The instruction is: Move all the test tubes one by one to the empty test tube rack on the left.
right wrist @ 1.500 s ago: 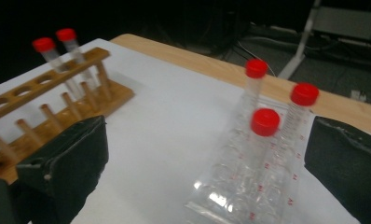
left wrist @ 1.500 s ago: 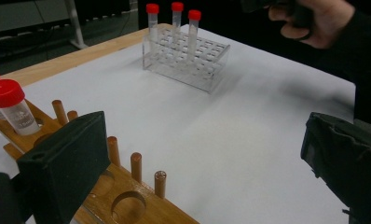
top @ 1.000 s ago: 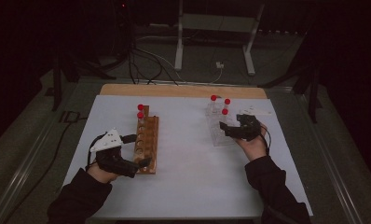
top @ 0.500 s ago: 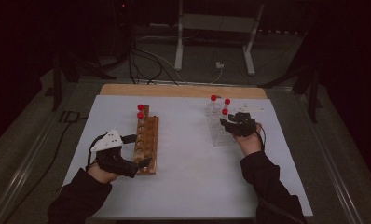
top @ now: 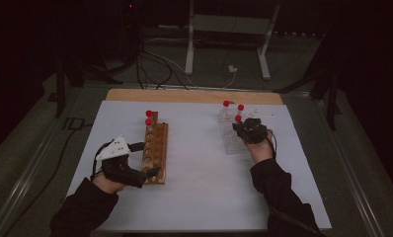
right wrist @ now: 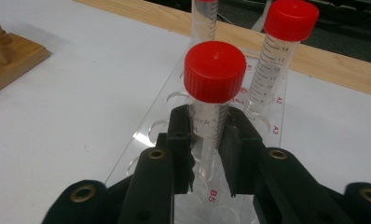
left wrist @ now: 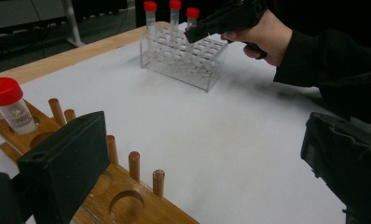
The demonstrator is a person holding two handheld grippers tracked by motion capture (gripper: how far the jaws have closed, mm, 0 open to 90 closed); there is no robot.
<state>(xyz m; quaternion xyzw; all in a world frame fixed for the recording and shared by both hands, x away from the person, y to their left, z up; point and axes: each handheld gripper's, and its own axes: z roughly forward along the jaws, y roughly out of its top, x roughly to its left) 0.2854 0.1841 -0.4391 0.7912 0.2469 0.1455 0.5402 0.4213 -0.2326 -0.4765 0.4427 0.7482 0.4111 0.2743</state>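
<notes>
The right claw [right wrist: 207, 140] had just been closing, and there it was, clamped on a tube [right wrist: 210, 100] just under its red cap [right wrist: 215, 70]. The tube stood upright between the 2 pads, its lower end down in the clear rack [right wrist: 151, 135] right below the claw. Beyond the claw, 2 more red-capped tubes stood in the same rack, 1 just past the held tube to the right [right wrist: 279, 60], the other straight behind it [right wrist: 204, 18]. From above, the right claw [top: 245, 127] sat at the near side of that rack [top: 230, 143], with the hand [top: 259, 149] trailing behind it.

Over on the other side, the left claw [left wrist: 197, 163] stood with its jaws wide apart, nothing between them but white sheet. The wooden rack [left wrist: 127, 205] lay right against its left jaw, a capped tube [left wrist: 9, 105] standing in it further along. The clear rack [left wrist: 183, 58] was well ahead of this claw, across the table.
</notes>
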